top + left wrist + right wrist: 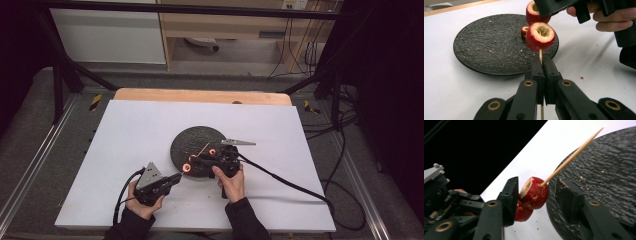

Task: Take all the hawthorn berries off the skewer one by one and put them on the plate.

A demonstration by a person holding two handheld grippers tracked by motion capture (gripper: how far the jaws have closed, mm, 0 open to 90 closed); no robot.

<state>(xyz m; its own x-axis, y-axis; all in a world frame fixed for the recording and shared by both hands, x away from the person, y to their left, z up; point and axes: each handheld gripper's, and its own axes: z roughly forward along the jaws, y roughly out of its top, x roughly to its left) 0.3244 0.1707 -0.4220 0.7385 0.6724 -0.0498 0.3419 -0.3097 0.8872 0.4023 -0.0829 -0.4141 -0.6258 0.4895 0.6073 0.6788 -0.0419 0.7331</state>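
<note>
- Pinching a thin wooden skewer [540, 56] between fully closed jaws, the left claw [542, 66] sits at the near edge of the black plate [486, 42].
- One cored red fruit piece [540, 36] is threaded on that skewer just beyond the left claw's jaw tips, its hollowed top facing up in the left gripper view.
- A second cored piece [535, 13] sits farther along, partly hidden there by the right claw's black body.
- In the right gripper view, the right claw [537, 192] is open, its jaws standing either side of the second fruit piece [535, 192]; the left-hand jaw is against or just beside the cut face, the other is apart from it.
- The skewer's pointed end [574, 155] pokes out of this piece and slants over the plate's rough surface.
- The first fruit piece [522, 212] shows just below and behind it.
- A small slice of red fruit [524, 31] lies on the plate, beyond the skewered pieces.
- From the high view, the plate [192, 137] lies near the middle of the white counter [140, 140], with both claws at its near edge: left claw [176, 178] to the near left, right claw [212, 159] just right of it.
- Reddish crumbs are scattered over the plate and the counter nearby.
</note>
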